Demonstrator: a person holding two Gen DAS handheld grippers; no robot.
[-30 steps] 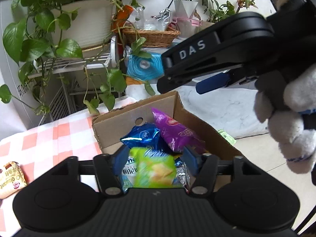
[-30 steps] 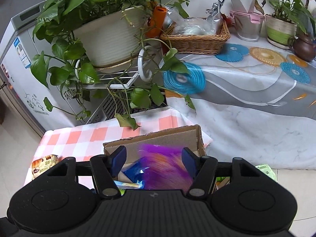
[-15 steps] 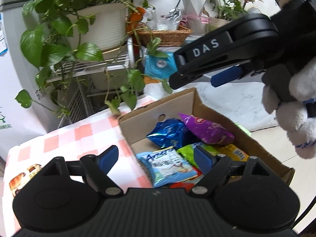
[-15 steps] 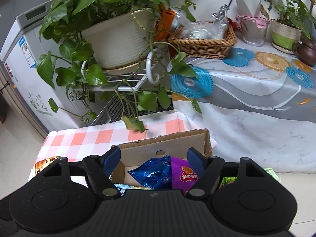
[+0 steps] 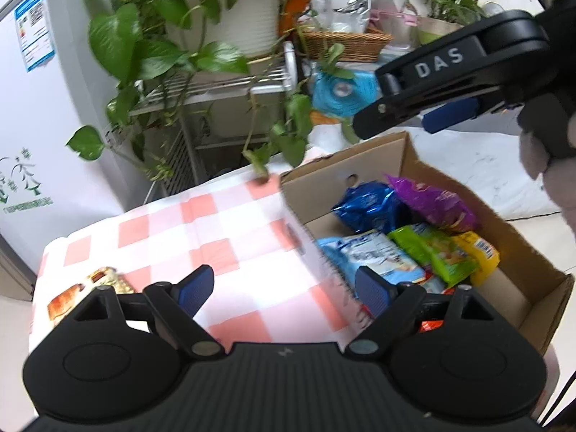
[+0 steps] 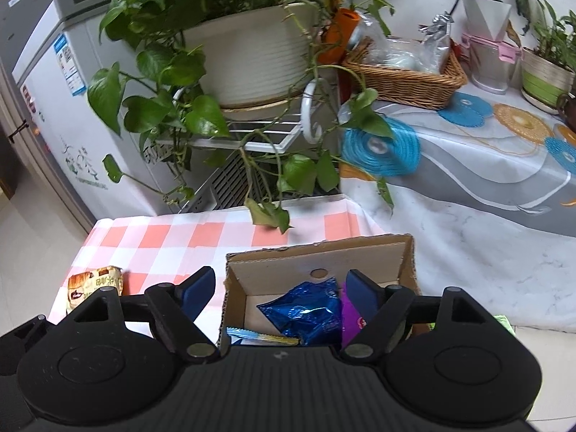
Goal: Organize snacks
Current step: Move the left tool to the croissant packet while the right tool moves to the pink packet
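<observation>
An open cardboard box [image 5: 342,169] stands on the pink checked tablecloth [image 5: 223,230]. Inside lie a blue foil bag [image 5: 367,205], a purple bag [image 5: 432,205], a green packet [image 5: 432,252], a pale blue packet [image 5: 374,255] and a yellow one [image 5: 475,252]. My left gripper [image 5: 284,288] hovers over the box's left wall, jaws opening, holding nothing. My right gripper [image 6: 280,289] hangs above the box [image 6: 316,248] and the blue bag [image 6: 306,309], jaws also opening and empty. A wrapped bread snack [image 5: 90,288] [image 6: 93,284] lies on the cloth at the left.
A big potted vine [image 6: 248,54] on a white wire rack [image 6: 266,136] trails leaves over the table's far edge. A covered table [image 6: 468,187] with a wicker basket [image 6: 403,79] stands to the right. A white appliance [image 6: 54,100] is at the left.
Both grippers opened. The left let go of the green packet, the right of the purple bag; both now lie in the box. The left gripper swung left over the cloth.
</observation>
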